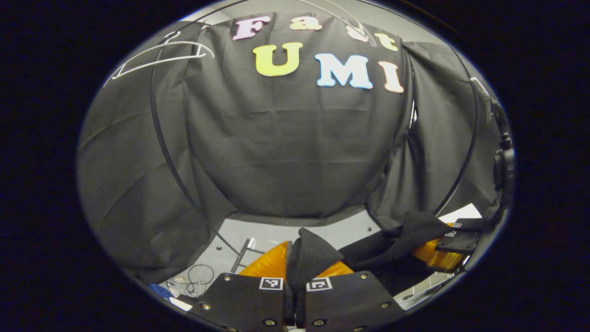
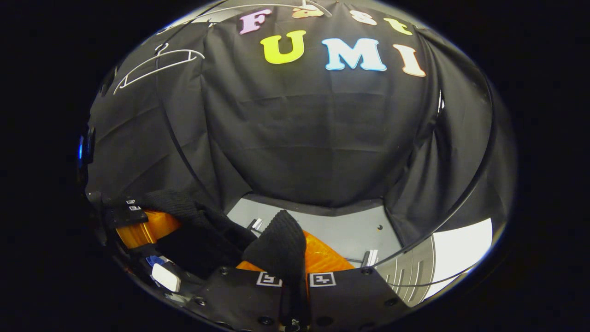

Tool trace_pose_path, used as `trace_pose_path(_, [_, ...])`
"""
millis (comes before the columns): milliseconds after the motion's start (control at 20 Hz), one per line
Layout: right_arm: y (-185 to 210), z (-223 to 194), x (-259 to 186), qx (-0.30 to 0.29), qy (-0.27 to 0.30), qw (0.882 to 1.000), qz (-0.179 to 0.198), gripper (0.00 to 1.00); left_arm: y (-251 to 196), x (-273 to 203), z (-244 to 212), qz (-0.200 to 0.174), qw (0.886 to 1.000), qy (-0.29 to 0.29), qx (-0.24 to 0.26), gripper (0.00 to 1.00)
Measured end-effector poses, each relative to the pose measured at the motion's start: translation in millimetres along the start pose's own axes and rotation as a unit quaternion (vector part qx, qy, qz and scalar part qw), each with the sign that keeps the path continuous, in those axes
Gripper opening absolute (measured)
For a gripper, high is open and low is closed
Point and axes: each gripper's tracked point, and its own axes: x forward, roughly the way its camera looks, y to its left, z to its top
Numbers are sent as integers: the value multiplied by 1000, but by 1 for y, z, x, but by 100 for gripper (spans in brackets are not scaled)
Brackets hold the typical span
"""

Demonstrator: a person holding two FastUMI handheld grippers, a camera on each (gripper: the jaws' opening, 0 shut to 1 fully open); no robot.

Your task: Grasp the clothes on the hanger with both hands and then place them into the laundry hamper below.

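A black knit garment [image 1: 318,256] hangs between both grippers just above the orange laundry hamper [image 1: 269,265]. My left gripper [image 1: 295,286] is shut on one corner of the cloth, which sticks up between its fingers. The right gripper [image 1: 454,235] shows at the far right of the left gripper view, holding the garment's other end. In the right gripper view my right gripper [image 2: 295,281] is shut on a fold of the black garment [image 2: 279,244] over the orange hamper [image 2: 322,258]; the left gripper [image 2: 129,207] holds the far end at the left. A bare white hanger [image 1: 161,57] hangs at the upper left.
Black cloth walls surround the booth on all sides. A grey floor [image 1: 341,233] lies behind the hamper, with cables [image 1: 198,276] and a metal bar [image 1: 242,253] at the left. A curved black pole [image 1: 159,133] runs down the left wall.
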Motion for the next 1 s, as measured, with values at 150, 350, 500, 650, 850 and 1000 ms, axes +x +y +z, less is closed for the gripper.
trace_pose_path(150, [1, -16, 7, -7, 25, 1000, -1, 12, 0, 14, -36, 3, 999, 51, 9, 4])
trace_pose_path(350, [-3, -38, 14, -14, 60, 998, -13, 19, 1, 26, -77, 3, 993, 113, 19, 6])
trace_pose_path(500, [1, -54, 15, -15, 78, 997, -8, 31, 6, 24, -99, 1, 990, 142, 7, 11])
trace_pose_path(650, [4, -50, 10, -14, 68, 998, -7, 68, 7, 23, -94, 1, 991, 136, 6, 64])
trace_pose_path(850, [4, -43, 2, -12, 53, 998, -18, 97, 27, 16, -68, 24, 995, 98, 9, 99])
trace_pose_path(1000, [1, -25, -12, -2, 27, 999, -25, 97, 34, 1, -44, 28, 998, 63, 5, 100])
